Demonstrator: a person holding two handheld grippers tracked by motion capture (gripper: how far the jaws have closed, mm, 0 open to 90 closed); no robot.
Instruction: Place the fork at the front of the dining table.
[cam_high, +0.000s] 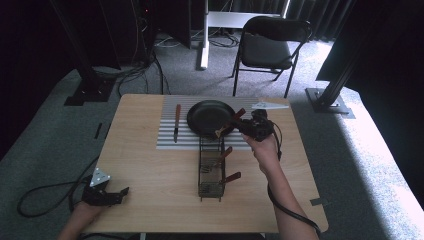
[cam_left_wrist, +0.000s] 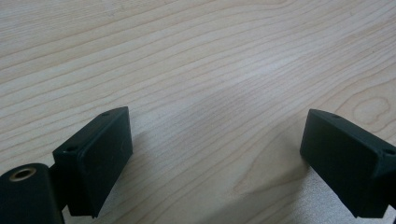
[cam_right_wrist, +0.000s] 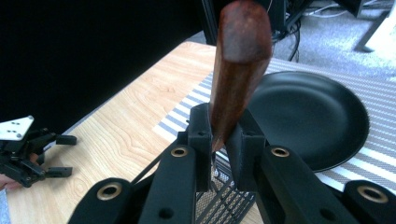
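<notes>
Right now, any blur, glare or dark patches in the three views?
High view: dim, sunlight glares on the carpet. Left gripper view: sharp wood grain, soft jaw shadows. Right gripper view: the wooden handle is close and soft, the black plate shows sheen, the left background is black.

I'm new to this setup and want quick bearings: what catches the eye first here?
The right gripper stands out first, shut on a wooden-handled utensil lifted above the wire rack in mid-table. Just behind it, a black plate sits on a striped mat. The left gripper rests open at the table's near left corner.
</notes>
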